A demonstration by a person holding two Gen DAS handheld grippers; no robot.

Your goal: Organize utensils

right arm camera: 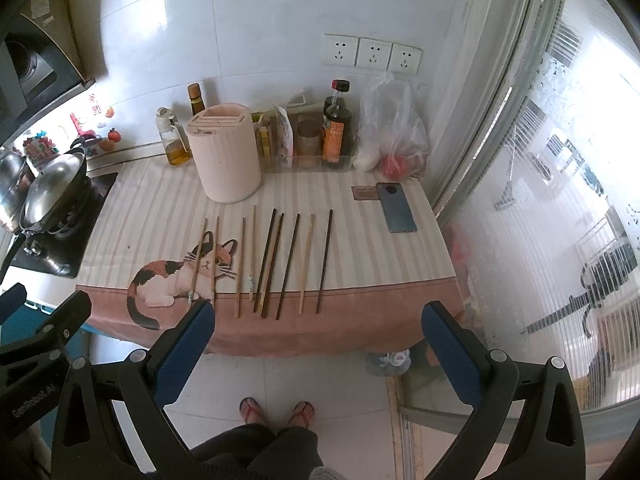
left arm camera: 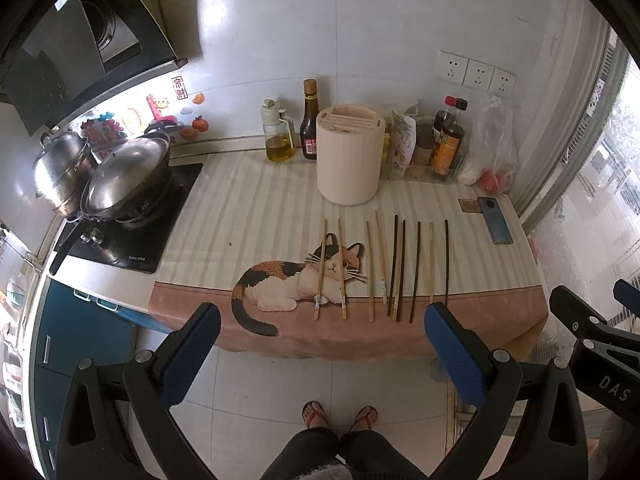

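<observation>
I held both claws back from the counter, over the floor, with nothing in either one: my left claw (left arm camera: 320,344) was spread wide, and my right claw (right arm camera: 318,340) was spread just as wide. The chopsticks (left arm camera: 394,268) lay in a loose row on the cat-print cloth (left arm camera: 200,312), ahead of both claws and below them, each stick with its long axis running away from me, near ends close to the cloth's pink front edge. The dark stick (right arm camera: 325,260) at the right end of the row sat well apart from its neighbours and lay nearer my right claw; the pale pair across the cat's face (left arm camera: 332,268) lay nearer my left. Behind the row, further from me, stood the cream holder (left arm camera: 349,156), upright, with slots in its top; I could not tell from here which slot suits chopsticks. I judged that my pads would have to close across a stick's width, so the claw must come down square to the row.
</observation>
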